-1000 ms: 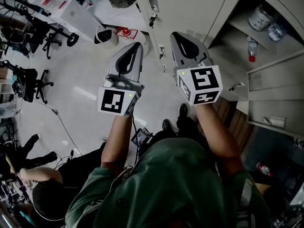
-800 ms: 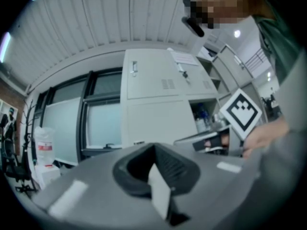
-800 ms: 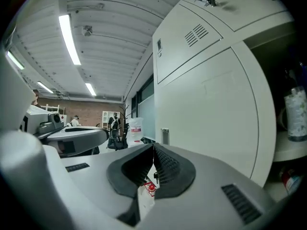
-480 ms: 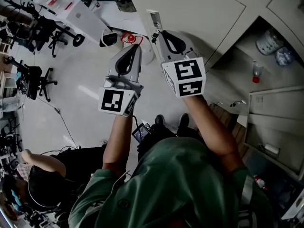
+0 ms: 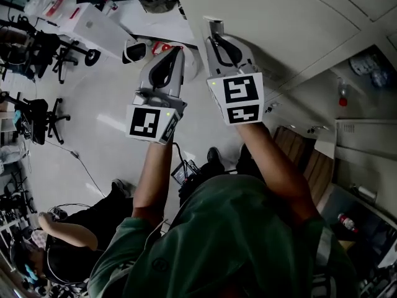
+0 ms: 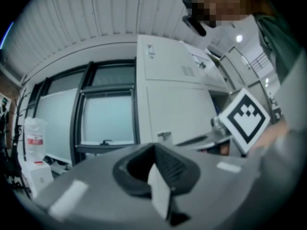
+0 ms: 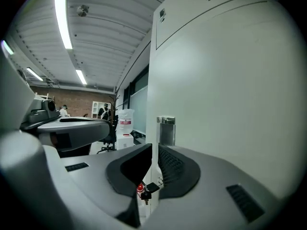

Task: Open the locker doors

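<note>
The grey locker bank [image 5: 298, 23] fills the top right of the head view. A second ago the open compartments [image 5: 366, 73] with their bottles sat in the middle of that view. They now lie off to the right, because the person has carried both tools along the bank to its end. The closed door [image 7: 230, 104] there has taken their place, and it rises like a wall on the right of the right gripper view. By the look of it, this is the next door to be opened.

The right hand-held gripper [image 5: 217, 41] was well short of that door's free edge a second ago. Its tip is now right at that edge, just under the metal latch plate [image 5: 215, 27]. Its jaws are pressed together with nothing held between them, and I can't tell whether the tip touches the door yet. The left hand-held gripper [image 5: 178, 51] has come along just beside it, off the door and over the floor [image 5: 99, 104]. Its jaws are likewise closed and empty.

In the right gripper view, a small key with a red tag [image 7: 144, 191] hangs at the door's edge below the latch plate. It sits in line with the jaws but beyond them. I reckon those jaws must part before they can take the key or the latch.
</note>
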